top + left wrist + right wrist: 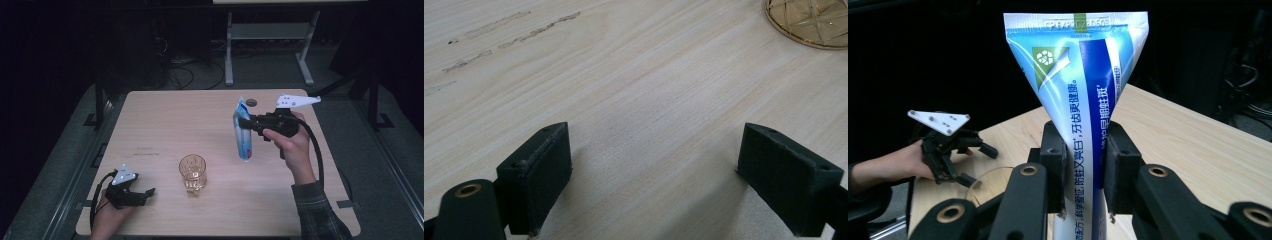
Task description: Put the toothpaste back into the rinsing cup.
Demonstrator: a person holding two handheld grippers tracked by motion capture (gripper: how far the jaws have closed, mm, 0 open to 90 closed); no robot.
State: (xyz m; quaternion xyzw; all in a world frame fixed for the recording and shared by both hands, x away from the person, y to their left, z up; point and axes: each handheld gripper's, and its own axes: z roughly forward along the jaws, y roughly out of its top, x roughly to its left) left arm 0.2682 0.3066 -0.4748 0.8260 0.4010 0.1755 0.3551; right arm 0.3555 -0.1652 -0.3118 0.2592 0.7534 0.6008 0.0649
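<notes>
The right gripper holds a blue toothpaste tube above the counter, its fingers clamped on the tube's middle. The tube hangs nearly upright, crimped end up, its long axis close to vertical. The amber glass stands on the counter below and to the left of the tube, between the two hands, so a likely move carries the tube leftward and toward the person. The left gripper rests near the glass, fingers apart and empty.
</notes>
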